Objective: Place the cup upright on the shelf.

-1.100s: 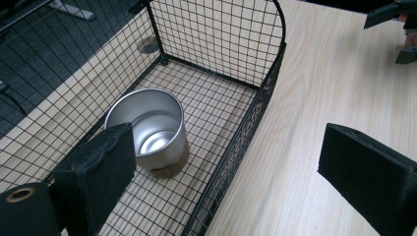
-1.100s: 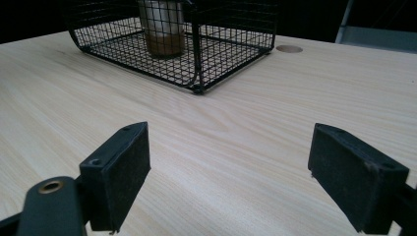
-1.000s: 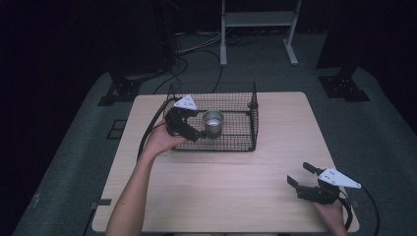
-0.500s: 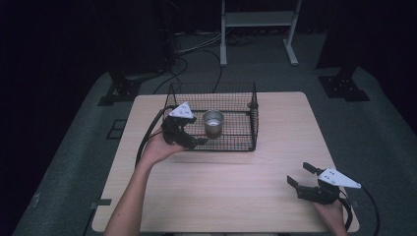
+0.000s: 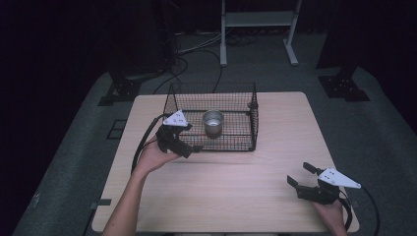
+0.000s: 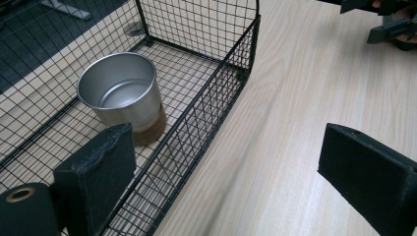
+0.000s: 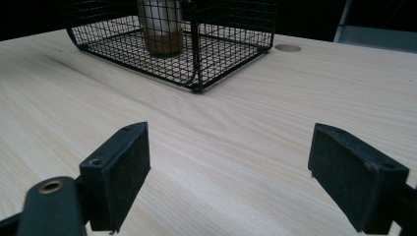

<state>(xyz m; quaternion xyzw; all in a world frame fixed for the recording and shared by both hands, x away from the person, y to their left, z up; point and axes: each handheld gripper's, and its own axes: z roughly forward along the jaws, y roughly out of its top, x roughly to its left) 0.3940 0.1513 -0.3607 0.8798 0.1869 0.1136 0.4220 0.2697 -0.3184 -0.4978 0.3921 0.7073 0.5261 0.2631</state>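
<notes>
Your left gripper [image 5: 189, 147] hung wide open and empty at the wire basket's [image 5: 253, 123] front wall; the metal cup [image 6: 120, 93] stood upright inside. Light, rigid, probably slick, it was best pinched across its rim. Your right gripper [image 5: 301, 176], also open, held nothing.

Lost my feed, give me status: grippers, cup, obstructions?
Left gripper open at basket's front wall. Right gripper open, idle. Metal cup upright inside basket.

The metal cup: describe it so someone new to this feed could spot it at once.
Find the black wire basket at the far middle of the wooden table. Upright inside it stands the metal cup, open end up. It is shiny silver with a brown band around its base, and it is the one item in the basket.
</notes>
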